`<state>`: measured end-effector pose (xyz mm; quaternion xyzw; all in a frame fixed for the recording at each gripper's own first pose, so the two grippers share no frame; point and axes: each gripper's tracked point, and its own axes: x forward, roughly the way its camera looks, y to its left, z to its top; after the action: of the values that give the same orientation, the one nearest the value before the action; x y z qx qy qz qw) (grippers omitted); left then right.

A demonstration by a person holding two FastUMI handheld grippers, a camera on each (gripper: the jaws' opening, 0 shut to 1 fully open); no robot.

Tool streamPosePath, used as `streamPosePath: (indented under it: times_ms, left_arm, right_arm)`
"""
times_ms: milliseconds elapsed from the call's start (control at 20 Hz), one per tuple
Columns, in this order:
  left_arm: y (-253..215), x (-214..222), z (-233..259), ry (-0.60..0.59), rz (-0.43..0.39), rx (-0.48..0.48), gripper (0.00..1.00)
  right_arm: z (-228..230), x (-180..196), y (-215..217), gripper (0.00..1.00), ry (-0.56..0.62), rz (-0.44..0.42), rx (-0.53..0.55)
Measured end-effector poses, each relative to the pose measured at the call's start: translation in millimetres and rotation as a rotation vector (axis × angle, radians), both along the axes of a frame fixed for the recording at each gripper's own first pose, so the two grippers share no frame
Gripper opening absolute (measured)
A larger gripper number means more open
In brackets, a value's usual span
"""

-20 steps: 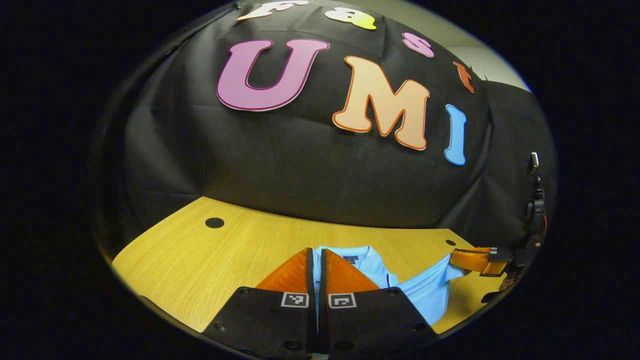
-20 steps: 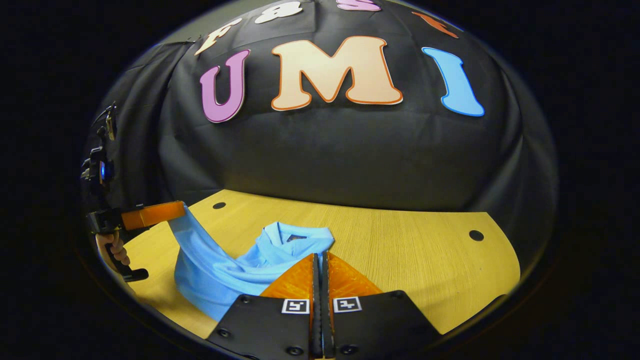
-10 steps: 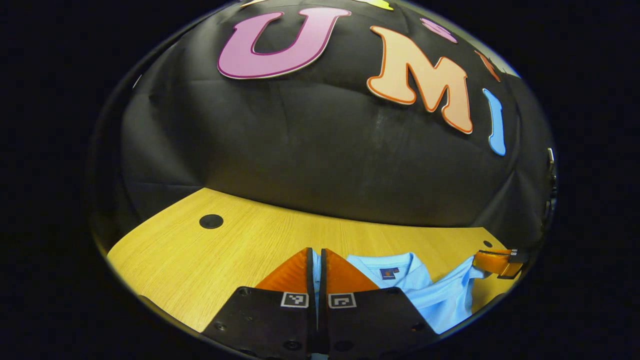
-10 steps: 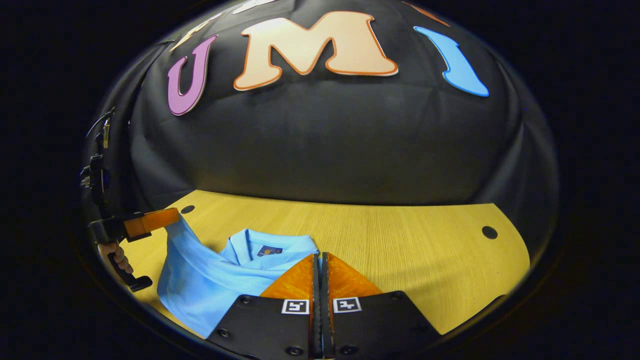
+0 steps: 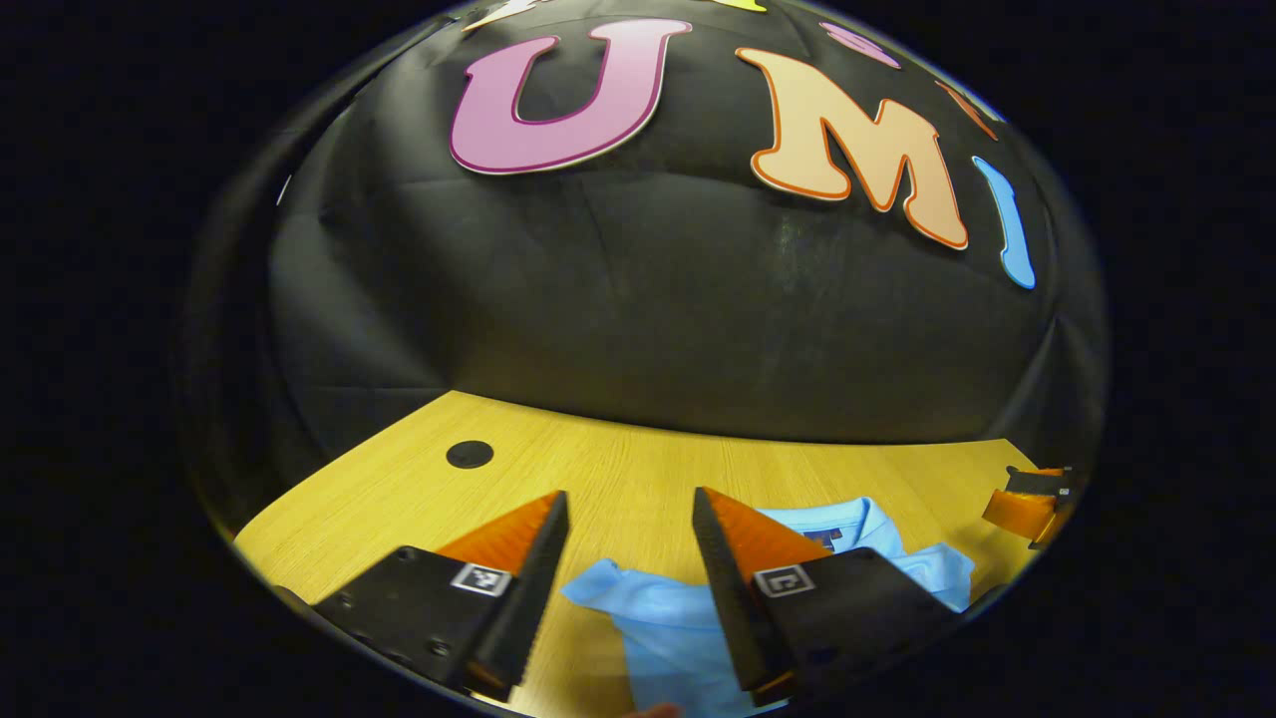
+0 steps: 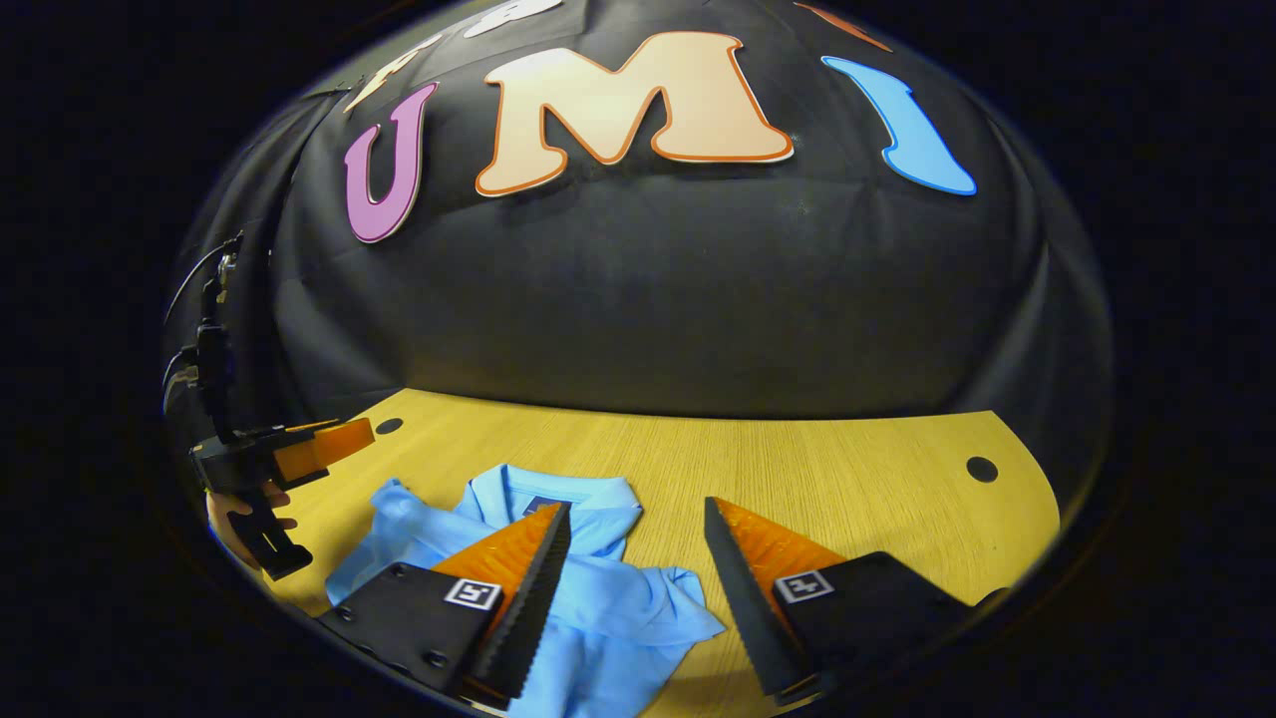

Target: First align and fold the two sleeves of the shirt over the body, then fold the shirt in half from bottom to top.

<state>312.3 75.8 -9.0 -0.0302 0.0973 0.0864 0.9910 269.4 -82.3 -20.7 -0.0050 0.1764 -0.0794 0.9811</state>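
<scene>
On the wooden table [image 6: 857, 469] lies the light blue shirt [image 6: 608, 608], rumpled, its collar toward the black cloth wall [image 6: 648, 309]. Both the left gripper [image 5: 626, 578] and the right gripper [image 6: 633, 588] stand wide open above it, holding nothing. Round dark holes [image 5: 470, 455] dot the tabletop. The shirt's long axis seems to run toward the wall, though folds obscure it.

Each gripper [image 5: 628, 573] has black screwed blocks with square coded markers [image 6: 473, 594].
</scene>
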Motion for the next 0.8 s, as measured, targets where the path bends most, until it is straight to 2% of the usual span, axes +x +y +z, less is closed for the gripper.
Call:
streamPosePath:
  times_ms: [50, 100, 250, 500, 800]
  left_arm:
    - [1.1, -9.6, 4.6, -0.009, 0.007, 0.010, 0.82]
    - [0.2, -18.9, 7.0, -0.012, 0.004, 0.014, 0.87]
    - [-7.6, -52.3, 14.7, -0.022, -0.030, 0.037, 0.86]
    - [-18.7, -120.3, 24.3, -0.064, -0.059, 0.061, 0.86]
    - [-31.4, -201.2, 3.8, -0.060, -0.094, 0.084, 0.86]
  right_arm:
    - [1.9, -6.5, -0.6, 0.90, -0.005, 0.001, -0.004]
    - [3.4, -13.8, -0.2, 0.94, -0.012, 0.005, -0.007]
    - [10.3, -41.4, 5.9, 0.99, -0.029, 0.017, -0.002]
    - [29.6, -105.3, 26.3, 0.96, -0.069, 0.061, 0.007]
    - [42.9, -180.6, 56.2, 0.98, -0.144, 0.098, 0.023]
